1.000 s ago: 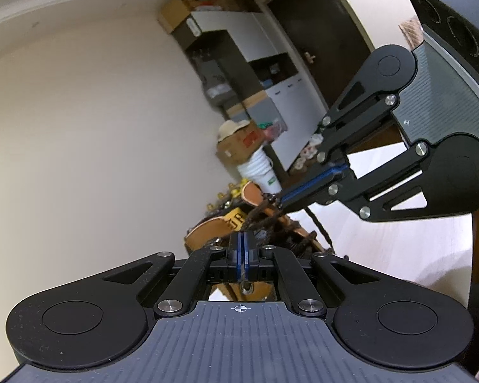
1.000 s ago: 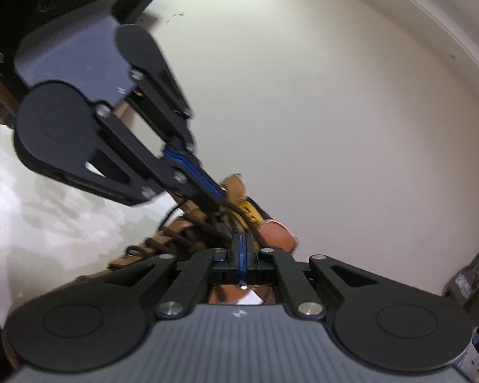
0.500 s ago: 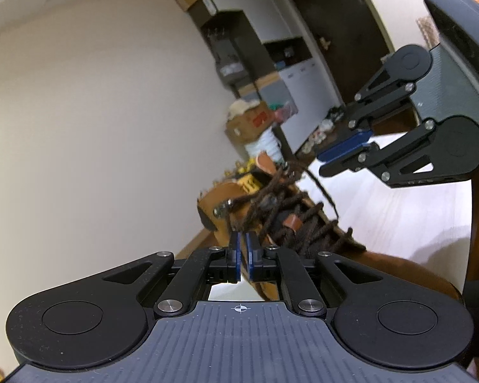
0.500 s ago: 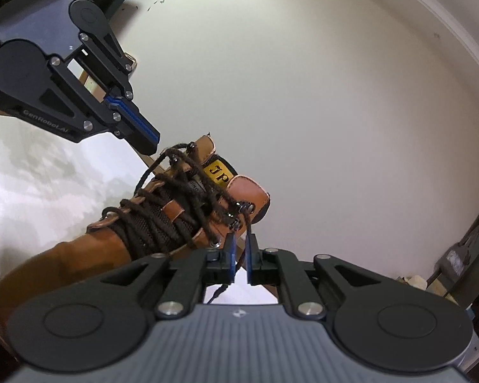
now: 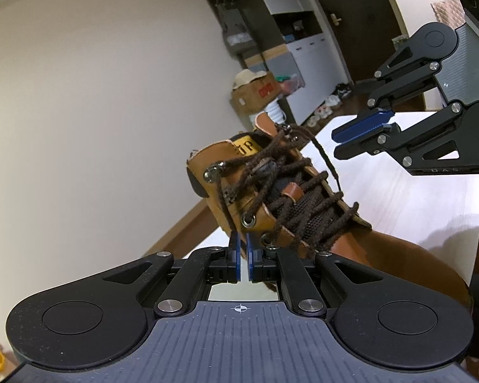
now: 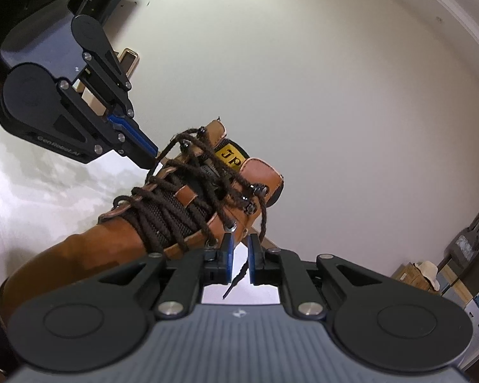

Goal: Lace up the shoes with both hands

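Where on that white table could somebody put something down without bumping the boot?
The white tabletop looks bare on the laced boot's side under the right gripper, out to the far edge. In the right wrist view, it is also bare below the left gripper. It is crowded near the boot's collar, where both grippers and a loose lace end sit.

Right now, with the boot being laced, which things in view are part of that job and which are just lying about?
Part of the job:
brown boot
dark brown lace, its loose end between the right gripper's pads, unpinched
left gripper, open
right gripper, open

Lying about:
cardboard box with a hat on it
cabinet
dark door
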`<state>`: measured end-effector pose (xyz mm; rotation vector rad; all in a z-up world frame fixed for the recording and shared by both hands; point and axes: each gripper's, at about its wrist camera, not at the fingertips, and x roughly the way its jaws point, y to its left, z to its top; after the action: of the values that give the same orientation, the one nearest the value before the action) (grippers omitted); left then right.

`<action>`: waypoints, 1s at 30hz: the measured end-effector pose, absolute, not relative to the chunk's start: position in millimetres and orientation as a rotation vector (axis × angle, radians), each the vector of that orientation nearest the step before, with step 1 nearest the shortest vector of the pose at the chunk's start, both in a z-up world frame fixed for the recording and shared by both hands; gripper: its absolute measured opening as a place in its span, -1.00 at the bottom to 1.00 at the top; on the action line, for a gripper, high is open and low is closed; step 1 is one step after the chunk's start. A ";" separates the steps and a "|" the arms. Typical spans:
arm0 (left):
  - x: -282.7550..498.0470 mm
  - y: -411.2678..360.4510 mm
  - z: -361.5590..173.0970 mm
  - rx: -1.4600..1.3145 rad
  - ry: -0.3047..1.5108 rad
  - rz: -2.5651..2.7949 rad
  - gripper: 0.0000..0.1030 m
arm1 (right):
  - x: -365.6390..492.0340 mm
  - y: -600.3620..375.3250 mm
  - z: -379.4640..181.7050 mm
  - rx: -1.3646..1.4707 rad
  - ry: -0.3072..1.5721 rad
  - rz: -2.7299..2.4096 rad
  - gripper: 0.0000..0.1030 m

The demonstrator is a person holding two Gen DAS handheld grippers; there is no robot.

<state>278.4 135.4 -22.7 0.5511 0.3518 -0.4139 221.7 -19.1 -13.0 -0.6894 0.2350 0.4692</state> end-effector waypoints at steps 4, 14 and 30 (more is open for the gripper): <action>277.7 137.6 -20.5 0.539 0.351 -0.403 -0.88 | 223.5 -21.4 -12.1 -0.681 0.241 0.466 -0.81; 280.4 163.1 -1.4 0.404 0.334 -0.361 -0.88 | 239.4 -39.0 0.5 -0.542 0.305 0.477 -0.61; 291.3 174.7 2.4 0.288 0.356 -0.474 -0.75 | 261.7 -45.6 1.8 -0.463 0.346 0.538 -0.48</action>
<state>291.3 174.7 2.4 0.2878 0.3563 -0.4741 261.7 -45.6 1.8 -0.4634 0.3460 0.5377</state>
